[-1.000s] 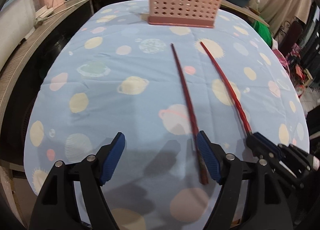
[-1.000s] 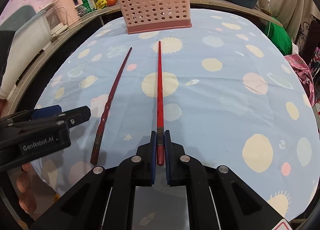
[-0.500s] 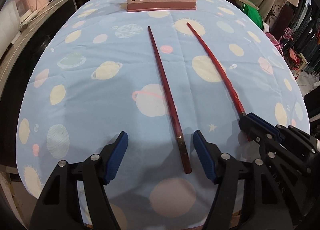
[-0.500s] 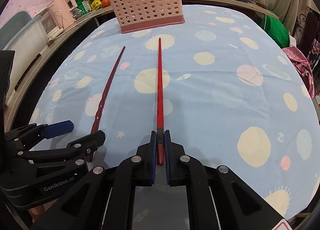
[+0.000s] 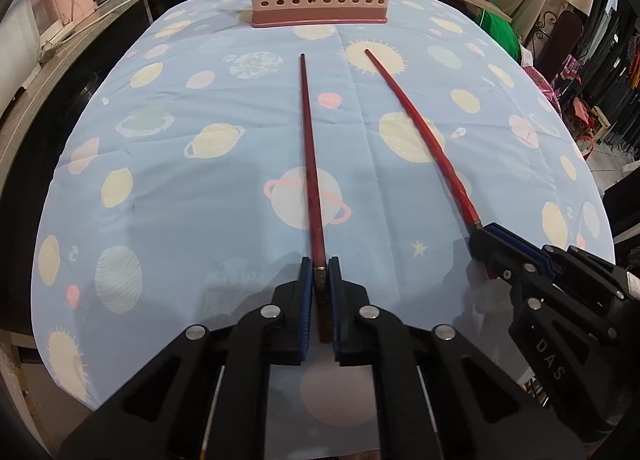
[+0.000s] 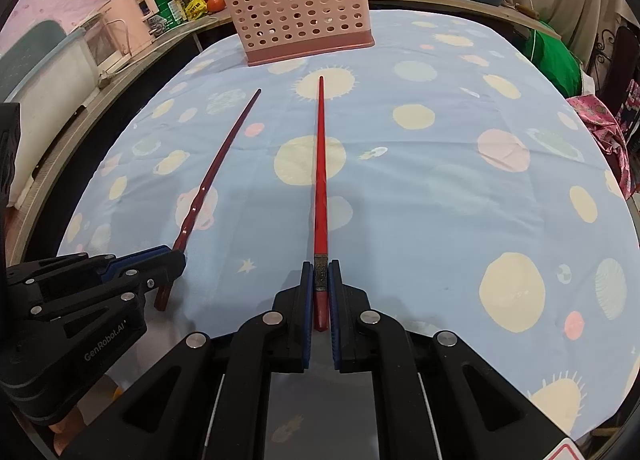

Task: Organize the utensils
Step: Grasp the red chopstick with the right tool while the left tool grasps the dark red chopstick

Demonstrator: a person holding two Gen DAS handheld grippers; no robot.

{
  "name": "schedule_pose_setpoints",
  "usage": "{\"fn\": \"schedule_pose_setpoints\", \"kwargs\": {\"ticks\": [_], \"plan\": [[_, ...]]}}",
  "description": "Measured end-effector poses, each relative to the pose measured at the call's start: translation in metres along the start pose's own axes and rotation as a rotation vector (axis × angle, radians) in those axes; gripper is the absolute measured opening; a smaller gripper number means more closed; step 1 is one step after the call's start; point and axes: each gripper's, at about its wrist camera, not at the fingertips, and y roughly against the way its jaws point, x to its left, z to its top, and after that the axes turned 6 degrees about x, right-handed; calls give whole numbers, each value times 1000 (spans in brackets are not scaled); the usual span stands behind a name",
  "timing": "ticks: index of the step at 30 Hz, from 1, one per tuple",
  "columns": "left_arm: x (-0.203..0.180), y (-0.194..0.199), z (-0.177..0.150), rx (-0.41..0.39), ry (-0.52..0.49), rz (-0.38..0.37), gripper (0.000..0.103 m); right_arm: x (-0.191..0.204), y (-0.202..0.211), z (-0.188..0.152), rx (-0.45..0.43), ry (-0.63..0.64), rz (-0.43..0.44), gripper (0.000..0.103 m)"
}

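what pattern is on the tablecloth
Light blue tablecloth with pastel planets, suns and stars; clearest in the right wrist view.

Black grippers, blue-padded fingers (image 5: 306,300) (silver screws, "GenRobot.AI" lettering).

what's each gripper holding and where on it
Left gripper: dark chopstick, thick end. Right gripper: red chopstick, thick end.

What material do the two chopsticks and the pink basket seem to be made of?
Chopsticks: probably lacquered wood or plastic, since the red surfaces shine; each has a dark patterned band near the thick end. Basket: moulded plastic, matte pink, with regular round holes.
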Motion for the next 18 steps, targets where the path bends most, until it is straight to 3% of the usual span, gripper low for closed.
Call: {"fn": "schedule_pose_setpoints", "kwargs": {"ticks": [9, 18], "plan": [[6, 23, 7, -57, 24, -10, 7, 4, 21, 7, -41, 14, 17, 7], [17, 67, 30, -146, 67, -44, 7, 0, 64, 37, -153, -1, 42, 7]]}}
